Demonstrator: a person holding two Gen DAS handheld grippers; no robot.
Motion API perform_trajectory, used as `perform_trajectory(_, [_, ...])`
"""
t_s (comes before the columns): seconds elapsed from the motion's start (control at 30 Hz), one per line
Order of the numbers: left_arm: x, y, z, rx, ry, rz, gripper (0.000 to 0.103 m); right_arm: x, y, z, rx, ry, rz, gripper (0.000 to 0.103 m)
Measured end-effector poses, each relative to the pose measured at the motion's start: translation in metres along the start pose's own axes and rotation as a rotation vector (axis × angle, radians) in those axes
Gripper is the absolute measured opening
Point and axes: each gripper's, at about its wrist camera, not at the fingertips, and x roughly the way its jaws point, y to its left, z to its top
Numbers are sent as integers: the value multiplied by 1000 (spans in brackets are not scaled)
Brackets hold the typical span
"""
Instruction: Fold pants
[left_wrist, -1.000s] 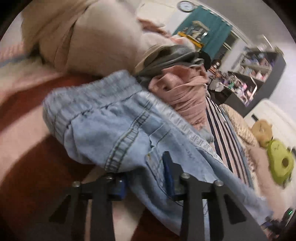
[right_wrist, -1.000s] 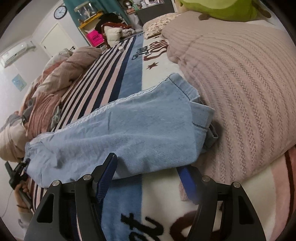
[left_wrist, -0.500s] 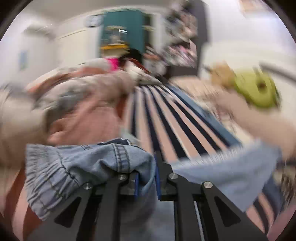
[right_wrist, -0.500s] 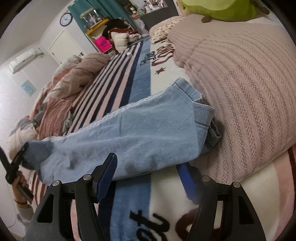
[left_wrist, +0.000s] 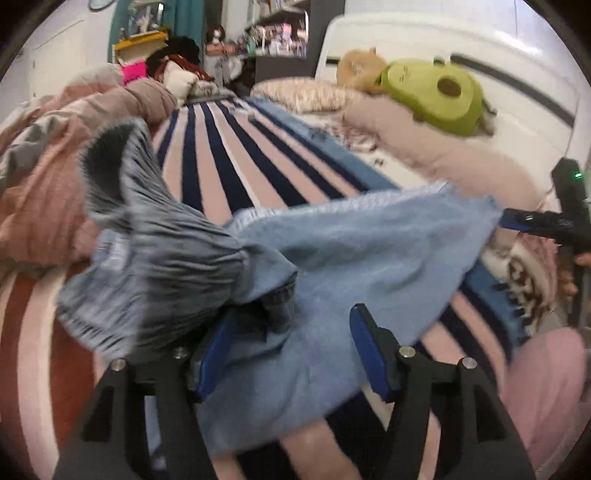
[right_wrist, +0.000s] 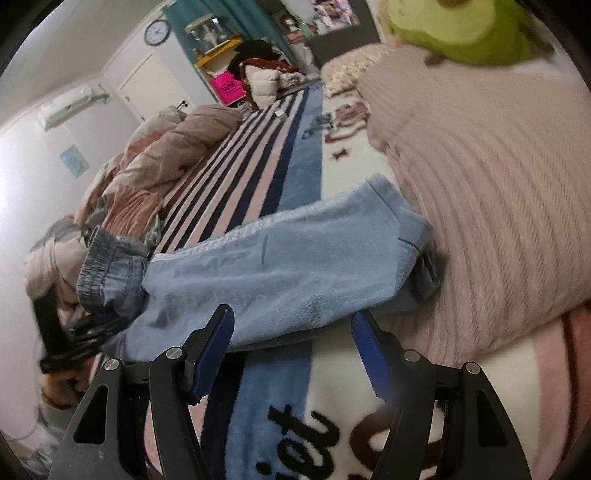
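The light blue denim pants (right_wrist: 280, 266) lie lengthwise across the striped bed blanket (left_wrist: 236, 162), waistband bunched between the left gripper's (left_wrist: 291, 354) just-opened jaws, hems ahead of the right gripper's (right_wrist: 295, 354) parted jaws.

My two fisheye views bend hard at their dark round rims, lit by dim, even indoor light with soft shadows, and motion blur smears the pants (left_wrist: 332, 251) and green plush toy (left_wrist: 432, 92).

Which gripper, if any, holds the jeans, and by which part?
Neither. The left gripper has just been opening, its jaws apart around the jeans near the waistband. The right gripper is open, empty.
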Motion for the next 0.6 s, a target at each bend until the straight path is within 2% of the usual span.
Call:
perform_trajectory(0.1, [-34,10,-8,-65,-72,35,62,-4,29,13,-79,-23,10,66])
perform_trajectory(0.17, [-58,23,-16,-96,-123,113,73,0,56,19,-148,-19,35,70])
perform_trajectory(0.27, [-80,47,-29,-175,-175,195,73,18,107,23,-265,16,88,71])
perform_trajectory(0.4, [-89,77,-44,-257,-215,237,73,48,177,17,-424,57,162,71])
perform_trajectory(0.53, [-85,92,-53,-290,-232,247,73,87,245,-4,-606,92,211,84])
perform_trajectory(0.6, [-84,97,-56,-314,-252,251,73,109,274,-19,-696,119,210,84])
